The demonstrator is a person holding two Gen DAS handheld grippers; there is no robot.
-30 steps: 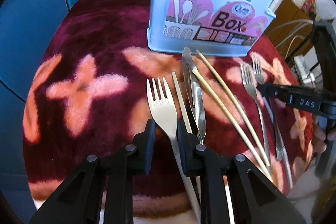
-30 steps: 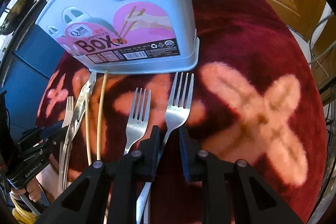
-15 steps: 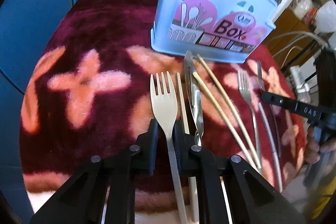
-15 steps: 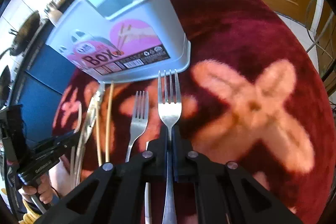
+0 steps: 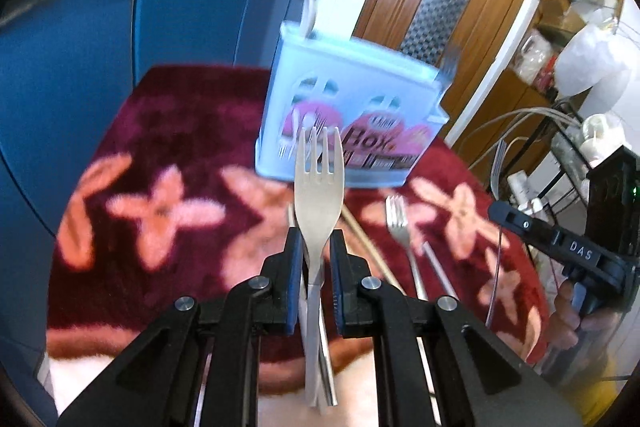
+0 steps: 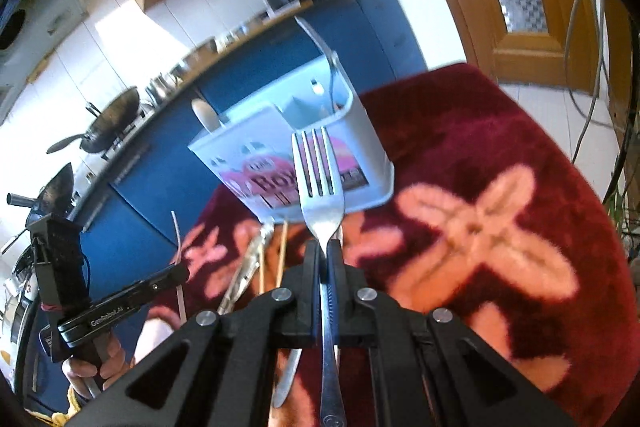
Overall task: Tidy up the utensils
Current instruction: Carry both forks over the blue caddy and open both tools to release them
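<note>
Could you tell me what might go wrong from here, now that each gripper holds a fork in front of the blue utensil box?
1. The left gripper pinches its pale fork low on the neck, so the fork could pivot or slip.
2. The utensil box already holds cutlery standing upright; an incoming fork might catch on it.
3. Both forks head for one light box, so the right gripper and the left could bump it or each other.

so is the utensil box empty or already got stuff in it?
Not empty. In the right wrist view the utensil box holds a spoon at one end and a metal handle at the other.
</note>
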